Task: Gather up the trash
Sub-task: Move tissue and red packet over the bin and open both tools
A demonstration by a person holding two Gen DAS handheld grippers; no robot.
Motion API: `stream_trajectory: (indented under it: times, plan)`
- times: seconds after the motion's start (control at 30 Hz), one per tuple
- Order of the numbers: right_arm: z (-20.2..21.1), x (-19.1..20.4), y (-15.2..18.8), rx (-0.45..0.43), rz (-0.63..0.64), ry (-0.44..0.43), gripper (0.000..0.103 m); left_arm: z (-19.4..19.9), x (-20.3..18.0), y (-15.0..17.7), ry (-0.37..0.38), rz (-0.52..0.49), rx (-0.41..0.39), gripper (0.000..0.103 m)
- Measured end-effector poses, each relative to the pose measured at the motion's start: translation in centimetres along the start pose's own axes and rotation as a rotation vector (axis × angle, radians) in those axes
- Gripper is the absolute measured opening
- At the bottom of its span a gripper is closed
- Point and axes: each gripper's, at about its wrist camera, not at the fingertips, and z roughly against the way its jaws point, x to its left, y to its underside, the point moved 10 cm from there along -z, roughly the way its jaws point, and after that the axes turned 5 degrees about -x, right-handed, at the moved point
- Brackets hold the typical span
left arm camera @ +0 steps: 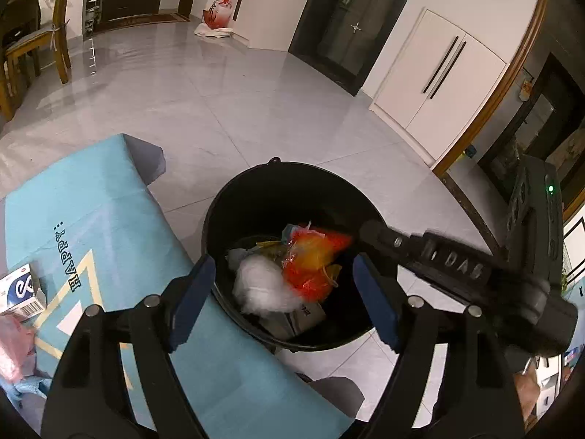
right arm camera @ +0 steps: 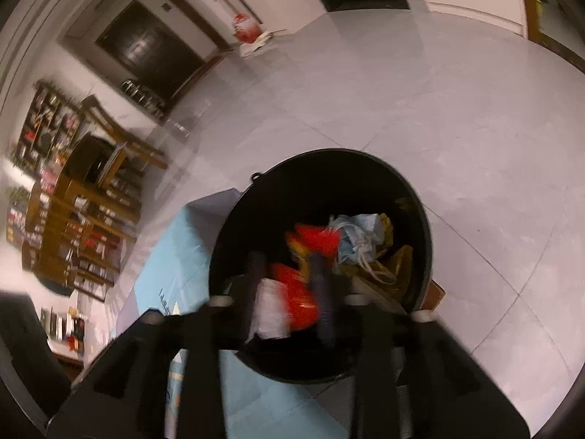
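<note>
A black bucket [left arm camera: 292,190] stands on the floor against the table's edge, with trash in it. My left gripper [left arm camera: 285,267] hangs over it, blue pads wide open and touching nothing. Below them a red-and-orange wrapper [left arm camera: 310,259] and a white crumpled plastic piece [left arm camera: 259,285] show blurred inside the bucket. My right gripper [left arm camera: 373,232] reaches in from the right over the rim. In the blurred right wrist view its fingers [right arm camera: 287,267] stand apart above the bucket [right arm camera: 329,183], with the red wrapper [right arm camera: 299,300] and white piece [right arm camera: 268,311] seen between them. A blue mask [right arm camera: 356,234] lies deeper in.
A table with a light blue cloth [left arm camera: 109,201] lies left of the bucket, bearing a small white box [left arm camera: 20,289] and a pink bag [left arm camera: 14,344]. A wooden chair [left arm camera: 58,29] stands far left, a red bag [left arm camera: 217,12] on the floor by white cabinets [left arm camera: 438,77].
</note>
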Motion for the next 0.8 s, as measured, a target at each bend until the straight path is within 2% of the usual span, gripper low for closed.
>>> stream_trajectory:
  times: [0.3, 0.47, 0.6, 0.7, 0.73, 0.8]
  plan:
    - [0.1, 1.9, 0.9, 0.03, 0.017, -0.045, 0.043, 3.0, 4.8, 3.2, -0.033, 0.117, -0.003, 0.092]
    - [-0.4, 4.6, 2.5, 0.064, 0.096, -0.064, 0.045, 6.9, 7.9, 5.9, -0.104, 0.109, -0.025, 0.094]
    - [-1.1, 7.2, 4.3, 0.097, 0.171, -0.091, 0.046, 10.9, 11.0, 7.6, -0.167, 0.067, -0.02, 0.094]
    - [-1.5, 9.6, 6.2, 0.129, 0.24, -0.126, 0.049, 14.9, 14.5, 8.3, -0.253, 0.022, -0.017, 0.095]
    - [-1.6, 10.4, 6.9, 0.141, 0.264, -0.139, 0.049, 17.0, 16.6, 8.4, -0.309, 0.019, -0.023, 0.095]
    - [-1.6, 12.4, 8.7, 0.17, 0.318, -0.171, 0.049, 19.9, 19.4, 8.5, -0.364, 0.052, -0.041, 0.096]
